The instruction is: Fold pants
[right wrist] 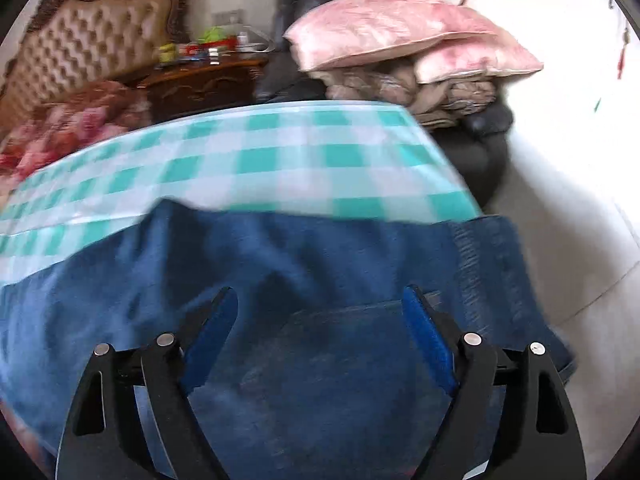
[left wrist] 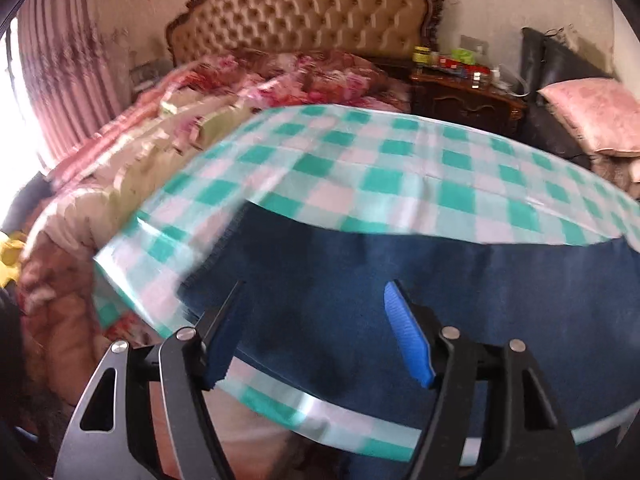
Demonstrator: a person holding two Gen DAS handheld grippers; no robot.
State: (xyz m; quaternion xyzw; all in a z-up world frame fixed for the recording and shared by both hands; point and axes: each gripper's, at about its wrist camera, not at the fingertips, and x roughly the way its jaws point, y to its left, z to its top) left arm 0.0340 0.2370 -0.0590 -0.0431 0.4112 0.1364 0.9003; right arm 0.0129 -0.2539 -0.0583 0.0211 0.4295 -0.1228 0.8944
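Blue denim pants (left wrist: 400,280) lie spread flat on a table covered with a green-and-white checked cloth (left wrist: 360,160); the fabric spans the near part of the tabletop, and in the right wrist view the pants (right wrist: 320,260) reach the table's right edge, where a stitched band of the denim hangs over it. A seam or pocket outline is faintly visible in the denim below the right tool, though motion blur softens the detail. The left gripper (left wrist: 316,312) is pitched downward over the left part of the pants, its jaws standing wide apart with nothing between the blue ribbed pads; whether the pad tips touch the denim cannot be told. The right gripper (right wrist: 320,312) is likewise tilted down over the right part of the garment, jaws spread wide and clasping nothing, with denim filling the gap beneath them. Both views are blurred. Beyond the table stands a bed with a tufted headboard (left wrist: 304,12) and floral bedding (left wrist: 312,76), just beside a dark wooden nightstand (left wrist: 464,100) crowded with small bottles and packets. To its right a dark armchair (right wrist: 480,148) carries folded blankets and two pink pillows (right wrist: 392,28). Pink curtains (left wrist: 68,72) hang at the far left by a bright window.
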